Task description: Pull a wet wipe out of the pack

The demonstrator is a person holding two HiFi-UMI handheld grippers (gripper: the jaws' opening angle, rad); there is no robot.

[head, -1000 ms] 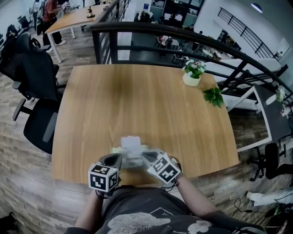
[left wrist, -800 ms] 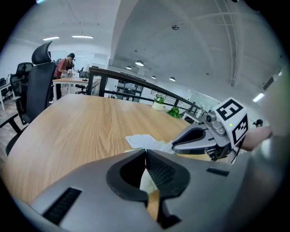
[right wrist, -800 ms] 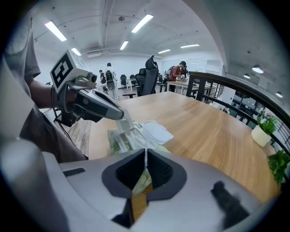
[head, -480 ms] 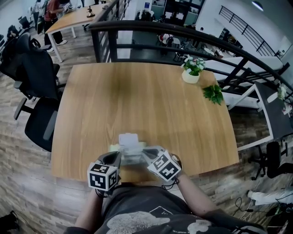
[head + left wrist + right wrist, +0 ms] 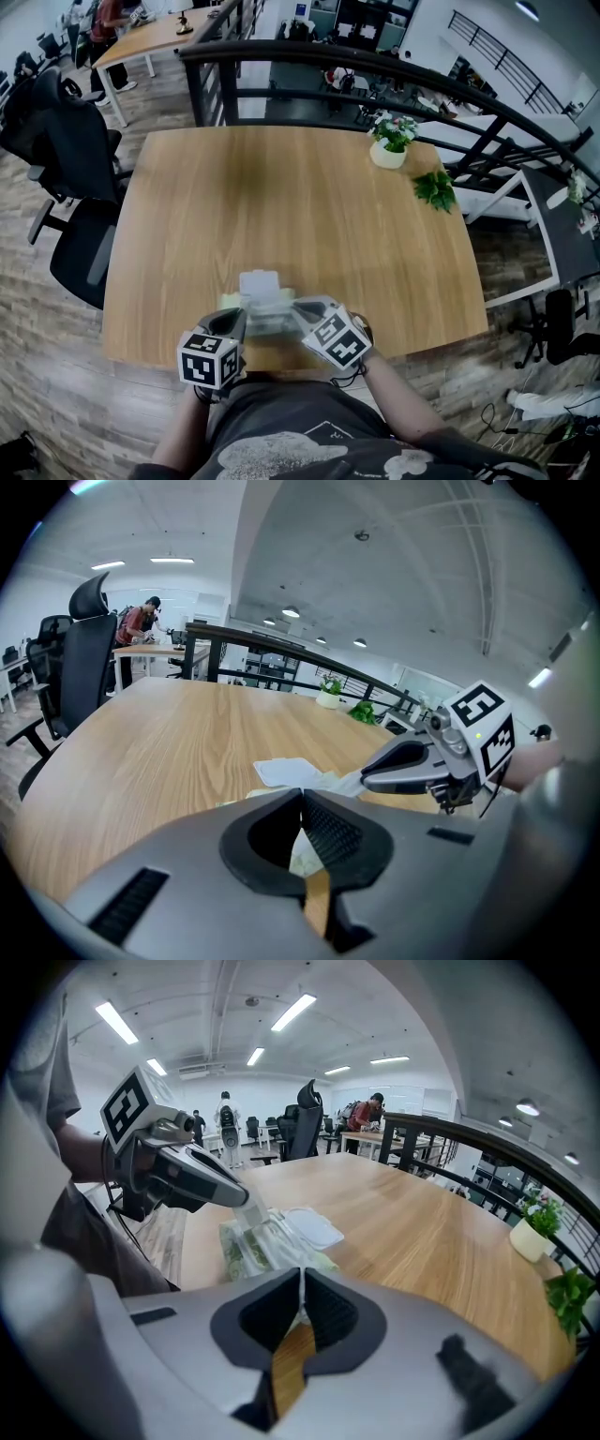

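Left gripper (image 5: 302,797): jaws together, pinching left end of pack (image 5: 236,1251). Right gripper (image 5: 302,1283): clamped on thin white sheet, likely wet wipe (image 5: 349,781). Pack at near edge of table (image 5: 309,187), lid (image 5: 261,281) flipped far. Tip: pin pack down, draw wipe up slow, straight.

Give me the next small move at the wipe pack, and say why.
Probably lift the left tool a little while the right tool holds the pack down. Its lid is open, both tools are shut, and the left one pinches a wet wipe that is only partly out.
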